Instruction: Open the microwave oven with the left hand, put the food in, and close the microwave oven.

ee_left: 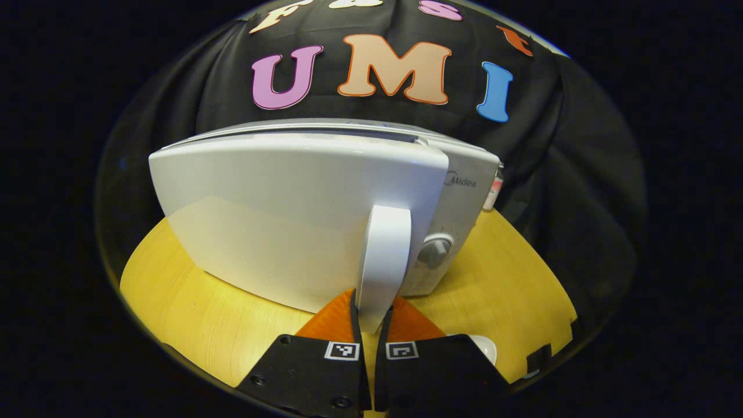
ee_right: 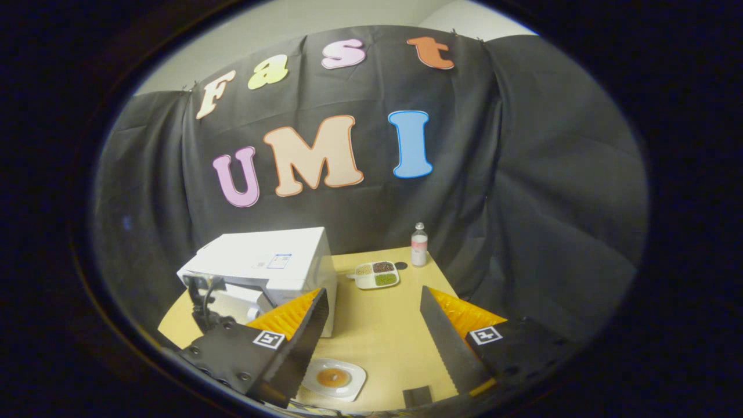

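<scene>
left gripper (ee_left: 371, 316) clamps microwave (ee_left: 302, 215) door handle (ee_left: 383, 261); right gripper (ee_right: 374, 325) spread wide above food plate (ee_right: 334, 378).

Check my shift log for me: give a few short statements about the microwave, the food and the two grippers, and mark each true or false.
1. The left gripper has its fingers closed on the microwave door handle. True.
2. The right gripper is shut on the plate of food. False: its fingers are spread wide, and the plate lies on the table below them.
3. A divided tray and a small bottle stand on the table beyond the microwave. True.
4. The food plate is inside the microwave. False: it is out on the table.
</scene>
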